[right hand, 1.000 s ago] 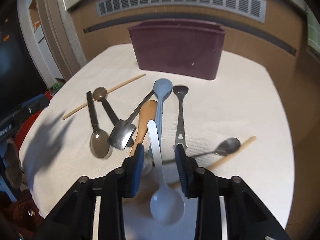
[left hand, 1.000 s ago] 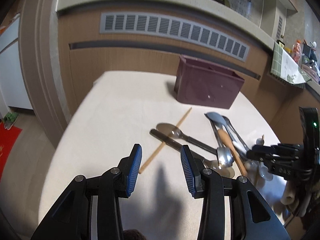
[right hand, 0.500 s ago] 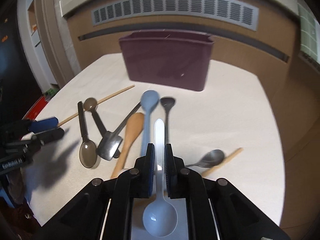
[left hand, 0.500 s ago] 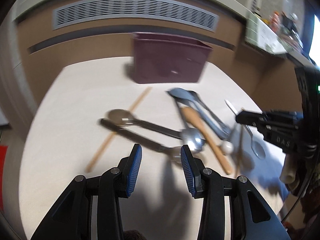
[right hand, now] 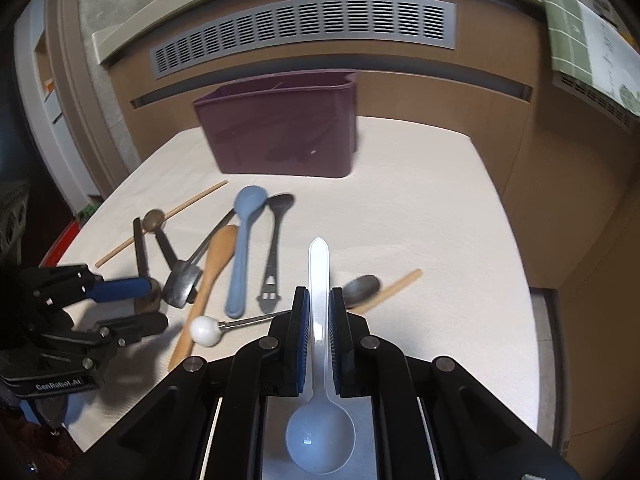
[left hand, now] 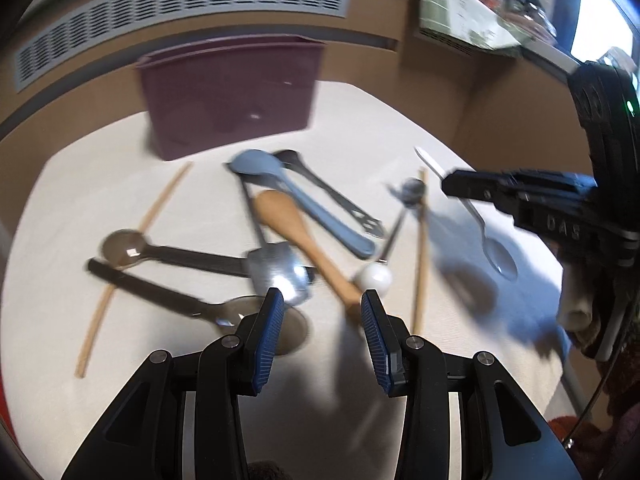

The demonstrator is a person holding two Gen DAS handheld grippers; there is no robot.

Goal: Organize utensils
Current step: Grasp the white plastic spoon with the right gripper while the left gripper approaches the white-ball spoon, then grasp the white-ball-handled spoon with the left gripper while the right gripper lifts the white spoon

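Note:
My right gripper (right hand: 319, 304) is shut on a clear white plastic spoon (right hand: 319, 280), handle pointing forward, bowl toward the camera, lifted above the table; it also shows in the left wrist view (left hand: 480, 224). My left gripper (left hand: 322, 300) is open and empty, low over the near end of the utensil pile. The pile holds a wooden spoon (left hand: 296, 232), a blue spoon (left hand: 296, 196), a metal spoon (left hand: 276, 272), two dark-handled spoons (left hand: 176, 256), a white-knobbed utensil (left hand: 374, 276) and chopsticks (left hand: 420, 264). A dark purple utensil bin (right hand: 280, 128) stands at the table's far side.
The table is covered in a cream cloth (right hand: 420, 208). A brown wall panel with a grey vent (right hand: 304, 28) rises behind the bin. The table edge drops off on the right (right hand: 520, 264). The left gripper shows in the right wrist view (right hand: 100, 304).
My right gripper closed on the white spoon and lifted it off the table. My left gripper swung right and forward over the utensil pile, staying open.

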